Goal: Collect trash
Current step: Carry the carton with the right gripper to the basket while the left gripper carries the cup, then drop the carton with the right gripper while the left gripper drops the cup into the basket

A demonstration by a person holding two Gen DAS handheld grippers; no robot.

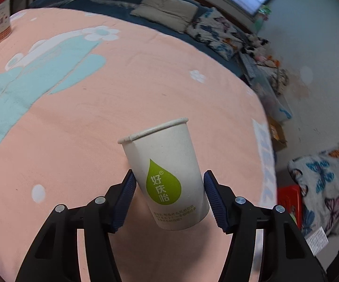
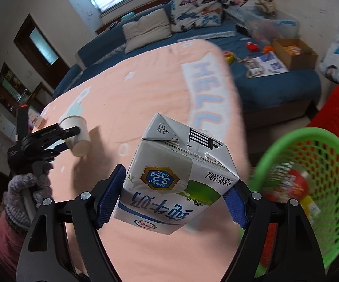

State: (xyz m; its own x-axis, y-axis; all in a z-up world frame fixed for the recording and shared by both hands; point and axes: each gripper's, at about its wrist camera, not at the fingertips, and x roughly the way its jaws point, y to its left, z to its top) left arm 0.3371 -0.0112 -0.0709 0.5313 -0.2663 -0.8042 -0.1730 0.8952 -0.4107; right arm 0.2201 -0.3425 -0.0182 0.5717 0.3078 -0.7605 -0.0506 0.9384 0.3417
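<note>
Pink blanket point(image 1: 80, 122) covers the bed — left gripper point(image 1: 169, 197) fingers clasp a paper cup point(image 1: 167, 174), right gripper point(image 2: 171, 199) fingers clamp a milk carton point(image 2: 179, 178) near the bed's edge beside a green basket point(image 2: 334, 141).

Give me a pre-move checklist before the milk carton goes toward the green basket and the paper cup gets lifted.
1. Right gripper clamped on the white and blue milk carton: ok, both blue pads press its sides.
2. Carton clear of the pink blanket: ok, held above it.
3. Green plastic mesh basket within view and open on top: ok, at the right, with some trash already inside.
4. Left gripper gripping the white paper cup with the green drop logo: cannot tell; the pads flank it closely, contact unclear.
5. Cup upright: not ok, it leans.
6. Cup empty: cannot tell, its inside is hidden.
</note>
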